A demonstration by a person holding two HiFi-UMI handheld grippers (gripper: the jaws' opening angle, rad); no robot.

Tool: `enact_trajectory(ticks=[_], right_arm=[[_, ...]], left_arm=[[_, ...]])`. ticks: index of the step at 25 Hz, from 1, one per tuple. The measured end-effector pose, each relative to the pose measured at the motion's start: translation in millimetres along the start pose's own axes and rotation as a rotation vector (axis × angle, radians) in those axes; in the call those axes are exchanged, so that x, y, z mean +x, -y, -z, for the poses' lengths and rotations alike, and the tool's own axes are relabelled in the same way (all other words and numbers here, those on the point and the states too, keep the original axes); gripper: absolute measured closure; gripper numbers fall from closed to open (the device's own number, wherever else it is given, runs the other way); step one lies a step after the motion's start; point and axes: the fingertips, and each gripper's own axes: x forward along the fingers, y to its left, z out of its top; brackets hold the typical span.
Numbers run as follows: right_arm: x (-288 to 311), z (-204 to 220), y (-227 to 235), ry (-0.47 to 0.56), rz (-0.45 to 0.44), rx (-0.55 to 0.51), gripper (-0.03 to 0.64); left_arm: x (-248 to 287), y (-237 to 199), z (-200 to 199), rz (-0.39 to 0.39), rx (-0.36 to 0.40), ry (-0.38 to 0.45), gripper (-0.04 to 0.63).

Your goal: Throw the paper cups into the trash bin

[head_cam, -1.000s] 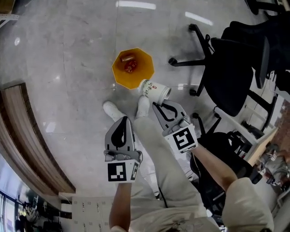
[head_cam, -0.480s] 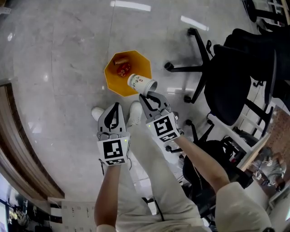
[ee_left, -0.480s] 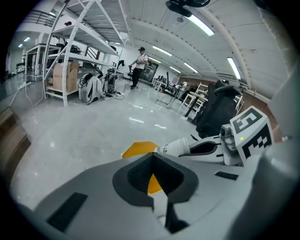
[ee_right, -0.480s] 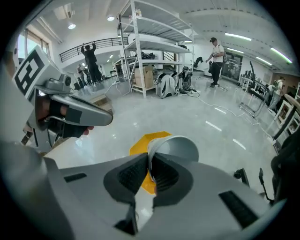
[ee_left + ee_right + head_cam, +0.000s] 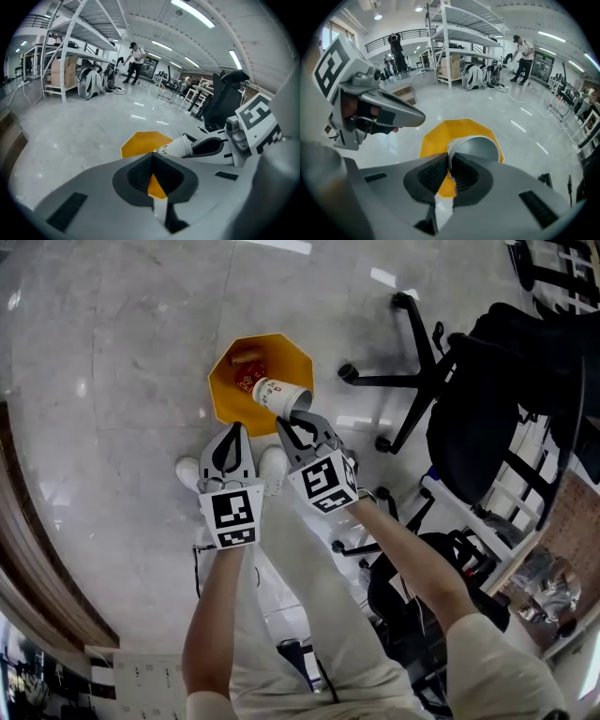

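Cup [image 5: 279, 396] is pinched at its rim by the right gripper [image 5: 292, 418], whose jaws stand nearly together on the cup wall, one pad inside the mouth and one outside. The cup is held in the air over the right part of the yellow bin [image 5: 225, 390]. It lies almost on its side. In the head view its long axis runs from upper left to lower right, with the closed base out over the bin and the open mouth turned back toward the gripper. The right gripper view looks straight into that mouth. Red-printed rubbish [image 5: 247, 383] lies at the bin's bottom.

The left gripper [image 5: 232, 432] hangs just beside the right one, near the bin's lower edge, with its jaws together on nothing. Two white shoes [image 5: 272, 465] stand just below the bin.

A second ago the cup was outside the bin, by its lower right rim, on much the same axis. Half a second ago it was crossing that rim. Both grippers have come closer to the bin, and the left has drawn level with the right.
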Motion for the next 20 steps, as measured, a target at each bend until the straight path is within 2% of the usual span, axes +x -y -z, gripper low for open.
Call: enact_trajectory(ticks=[10, 17, 19, 20], right_arm=[[44.3, 8.0, 13.0, -0.045, -0.003, 0.01, 0.586], [67.6, 16.5, 15.5, -0.092, -0.029, 0.065, 0.584], [67.9, 17.9, 13.7, -0.1, -0.051, 0.092, 0.562], [66.2, 18.1, 13.0, -0.101, -0.064, 0.104, 0.528]], left_arm=[[47.6, -18.3, 22.5, -0.021, -0.043, -0.067, 0.591], [61.1, -21.9, 37.0, -0.017, -0.023, -0.119, 0.591], [59.2, -19.9, 37.5, -0.013, -0.026, -0.129, 0.591], [58.3, -17.6, 37.2, -0.009, -0.025, -0.133, 0.591]])
